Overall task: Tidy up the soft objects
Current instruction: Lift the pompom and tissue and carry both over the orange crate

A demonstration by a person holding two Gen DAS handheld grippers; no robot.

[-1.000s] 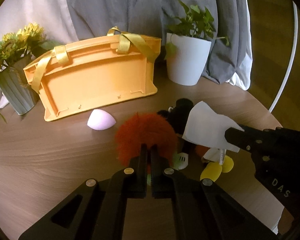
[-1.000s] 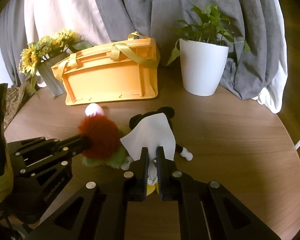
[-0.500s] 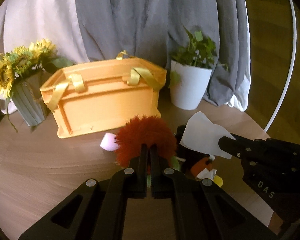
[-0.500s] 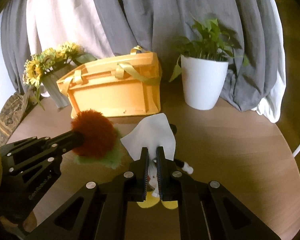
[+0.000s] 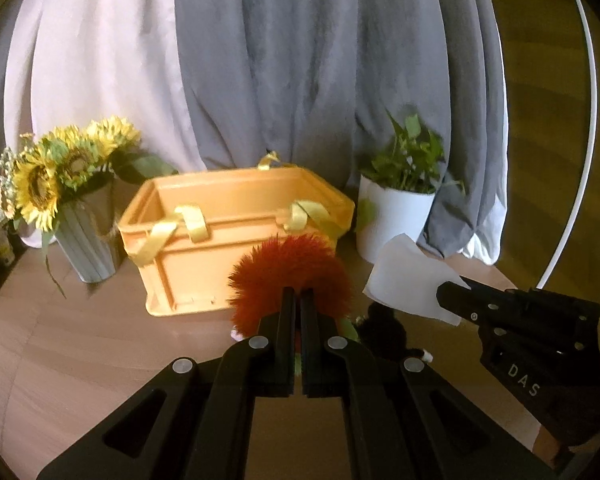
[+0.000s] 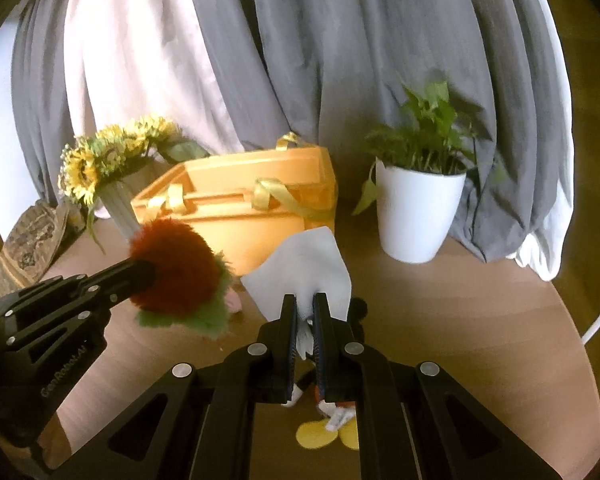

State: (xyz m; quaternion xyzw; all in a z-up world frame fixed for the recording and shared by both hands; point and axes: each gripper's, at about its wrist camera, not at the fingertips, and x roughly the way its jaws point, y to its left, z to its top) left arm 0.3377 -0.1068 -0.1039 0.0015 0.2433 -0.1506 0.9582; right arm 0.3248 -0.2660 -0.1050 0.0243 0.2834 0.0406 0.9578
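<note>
My left gripper is shut on a red fluffy toy with a green fringe, held in the air in front of the orange basket. My right gripper is shut on the white cloth tag of a black mouse plush. The plush hangs under the jaws, and its yellow feet show below. In the right wrist view the red toy and left gripper are at left, just before the basket. The basket's open top has yellow ribbon handles.
A white pot with a green plant stands right of the basket. A grey vase of sunflowers stands to its left. A pink egg-shaped sponge lies on the round wooden table. Grey and white drapes hang behind.
Both grippers have risen, lifting the red fluffy toy and the mouse plush off the table. The basket's rim and inside now show from above.
</note>
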